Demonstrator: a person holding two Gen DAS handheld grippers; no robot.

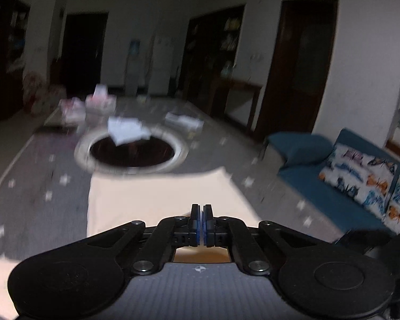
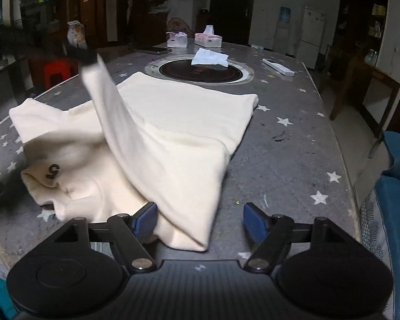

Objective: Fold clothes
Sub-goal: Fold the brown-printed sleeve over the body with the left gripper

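Left wrist view: the left gripper (image 1: 201,222) is held high above the table (image 1: 34,200), its blue pads (image 1: 197,224) pressed together. Whether cloth sits between them cannot be told here. The cream shirt (image 1: 152,202) lies flat below, just near of the round dark hob (image 1: 132,150). The picture is blurred.

Right wrist view: the right gripper (image 2: 200,220) sits low at the near table (image 2: 293,160) edge, fingers spread wide, grasping nothing. The near fold of the shirt (image 2: 178,133) lies between its pads (image 2: 145,220). At far left, the left gripper (image 2: 84,56) pinches a sleeve end and lifts it, so the sleeve rises as a taut strip, leaning left. The shirt's body runs near to far, hem toward the hob (image 2: 198,72). Its collar, with a tag reading 5, lies near left.
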